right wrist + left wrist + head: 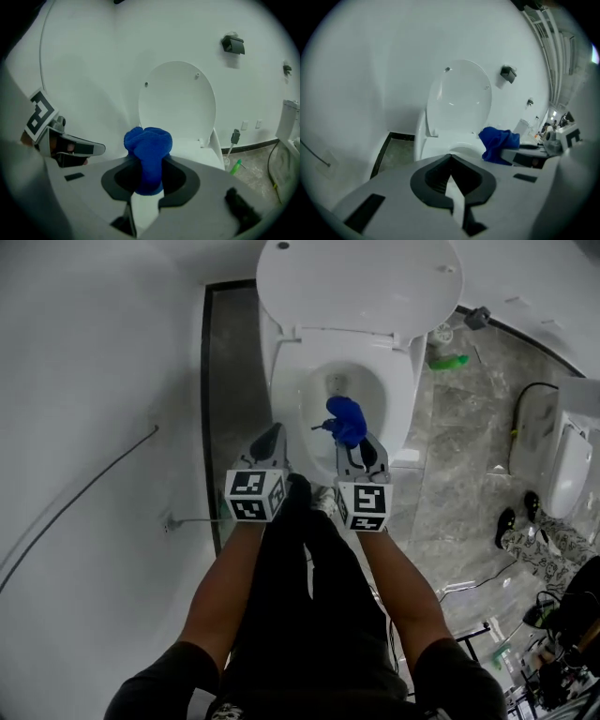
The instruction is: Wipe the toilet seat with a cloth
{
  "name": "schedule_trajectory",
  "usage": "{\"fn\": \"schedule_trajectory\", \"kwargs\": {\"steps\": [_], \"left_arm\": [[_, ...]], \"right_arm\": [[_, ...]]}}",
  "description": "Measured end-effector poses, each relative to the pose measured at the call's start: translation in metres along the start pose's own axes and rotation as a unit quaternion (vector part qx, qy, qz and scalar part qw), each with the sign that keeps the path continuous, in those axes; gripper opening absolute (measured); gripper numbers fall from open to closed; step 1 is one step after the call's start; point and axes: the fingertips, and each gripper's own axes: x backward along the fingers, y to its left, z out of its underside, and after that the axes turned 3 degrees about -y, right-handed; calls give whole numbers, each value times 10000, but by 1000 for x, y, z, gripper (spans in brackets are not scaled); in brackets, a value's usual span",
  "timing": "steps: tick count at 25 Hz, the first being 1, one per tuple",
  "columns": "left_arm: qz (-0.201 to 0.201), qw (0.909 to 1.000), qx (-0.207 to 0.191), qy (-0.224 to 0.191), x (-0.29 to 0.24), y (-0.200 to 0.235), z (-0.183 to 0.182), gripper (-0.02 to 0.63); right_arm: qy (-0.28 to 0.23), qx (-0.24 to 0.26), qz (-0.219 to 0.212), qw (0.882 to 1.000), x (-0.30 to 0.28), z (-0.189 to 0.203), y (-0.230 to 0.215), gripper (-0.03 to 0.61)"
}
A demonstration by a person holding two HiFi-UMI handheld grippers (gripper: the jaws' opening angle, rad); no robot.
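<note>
White wall fills the space left of the left gripper (273, 435), with a dark strip of floor (230, 381) running along its foot. This gripper's jaws are pressed together with nothing between them; in the left gripper view (450, 159) their tips meet in a point. Ahead of those closed jaws stands the toilet, its white seat (401, 381) down around the bowl and its lid (356, 282) raised against the wall. The jaws hang above the near left edge of the seat, though it cannot be told whether they touch it.

Just to the right, the right gripper (364, 448) pinches a blue cloth (347, 420). In the right gripper view the cloth (147, 140) is clamped between the jaws (147, 171), and a bunched wad of it bulges out beyond their tips. That wad sits over the front of the bowl opening, apart from the seat rim. Further right of these jaws, a green bottle (448, 361) lies on the marbled floor beside the toilet.
</note>
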Motion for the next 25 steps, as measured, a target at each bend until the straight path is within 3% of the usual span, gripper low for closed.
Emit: {"fn": "schedule_trajectory", "kwargs": {"steps": [5,13,19,25], "left_arm": [[-303,9992,112,-237,-36,33,-33,11],[-256,9990,-312,-191,-89,63,-46,11],[-168,9984,-529,-53,-108,73,-43,11],[-98,9986,-506,126,-124,73,-35,11]], "right_arm": [[158,-108,-67,9998,-76,-6,10,92],[661,65,-304,9973,-173,7,32,92],[1097,-25,-394,9932,-216,18,25,92],[1183,-342,-272,9920,-225,19,16,91]]}}
